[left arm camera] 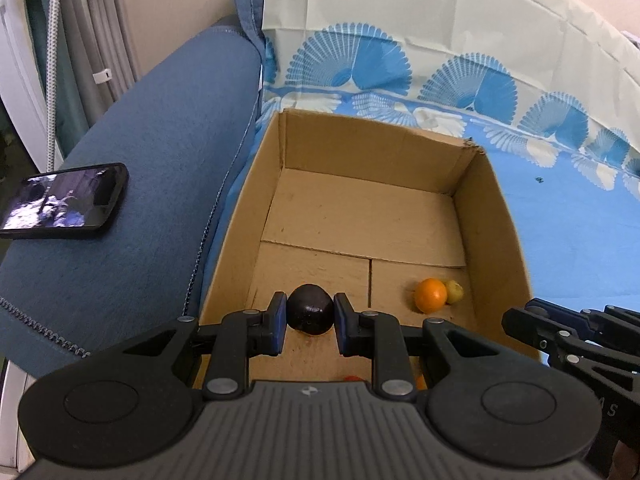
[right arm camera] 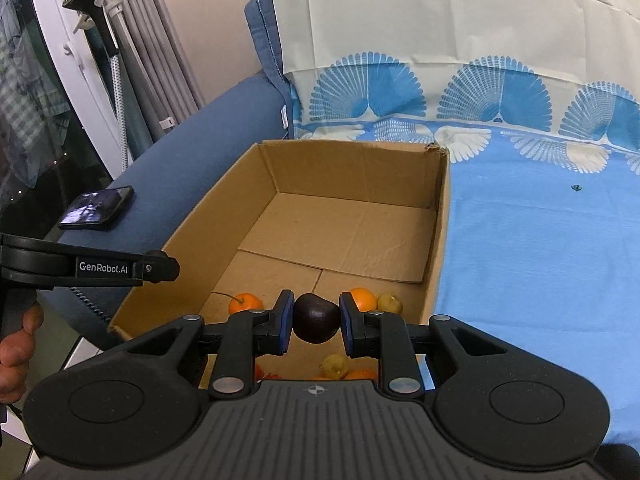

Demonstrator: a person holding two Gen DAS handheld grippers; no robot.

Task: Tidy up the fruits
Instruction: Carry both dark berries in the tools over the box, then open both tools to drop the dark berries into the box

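Observation:
An open cardboard box (left arm camera: 500, 216) (right arm camera: 438, 232) lies on a blue bedsheet. My left gripper (left arm camera: 310, 316) is shut on a dark plum (left arm camera: 311, 314), held over the near end of the box. My right gripper (right arm camera: 316, 318) is likewise shut on a second dark plum (right arm camera: 316, 318) above the box's near end. On the box floor an orange (left arm camera: 430, 295) (right arm camera: 363, 298) rests against a small yellow-green fruit (left arm camera: 455, 291) (right arm camera: 390, 303). The right wrist view also shows another orange with a stem (right arm camera: 245, 302) and a yellow fruit (right arm camera: 334, 366) close beneath the gripper.
A phone (left arm camera: 64, 202) (right arm camera: 96, 208) with a lit screen lies on the blue padded armrest (left arm camera: 152, 160) left of the box. The patterned blue sheet (right arm camera: 540, 260) stretches to the right. A hand (right arm camera: 16, 344) holds the left gripper's body at the left edge.

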